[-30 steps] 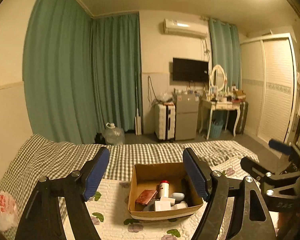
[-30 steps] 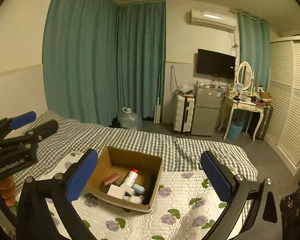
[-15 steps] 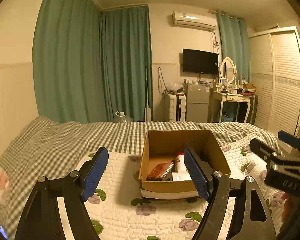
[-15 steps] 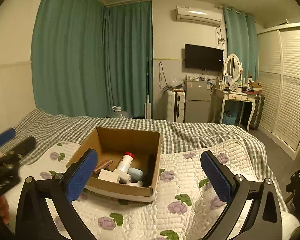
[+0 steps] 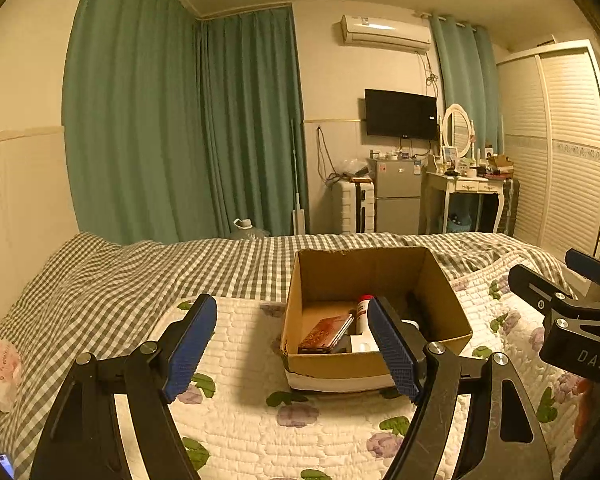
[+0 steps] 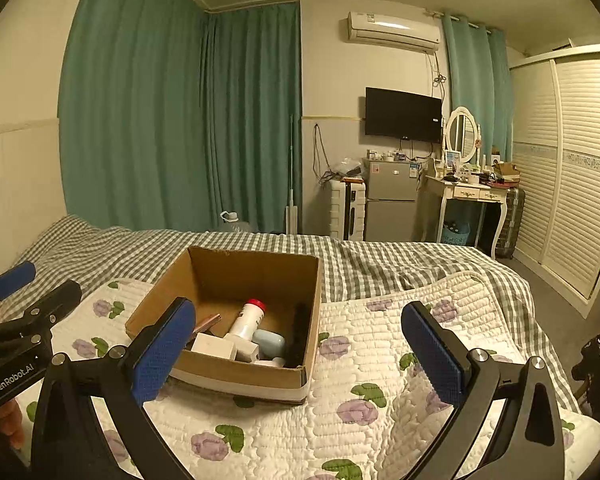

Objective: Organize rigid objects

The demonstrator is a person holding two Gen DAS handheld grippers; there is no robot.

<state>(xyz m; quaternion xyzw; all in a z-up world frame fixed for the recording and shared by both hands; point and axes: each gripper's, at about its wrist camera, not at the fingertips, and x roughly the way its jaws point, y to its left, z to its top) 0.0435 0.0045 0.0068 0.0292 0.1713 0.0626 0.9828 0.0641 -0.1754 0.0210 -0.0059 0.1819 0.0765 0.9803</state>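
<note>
Right wrist view: my right hand-held gripper (image 6: 296,354) gapes empty; so does my left hand-held gripper (image 5: 292,350). Cardboard box (image 6: 256,268) of clutter sits at eleven o'clock on the bed (image 6: 400,360); soft quilt could tip it if I nudge.

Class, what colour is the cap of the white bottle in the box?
Red; the cap shows best in the right wrist view.

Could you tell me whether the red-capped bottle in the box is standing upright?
Tipped: the bottle lies slanted among other items in the box.
</note>
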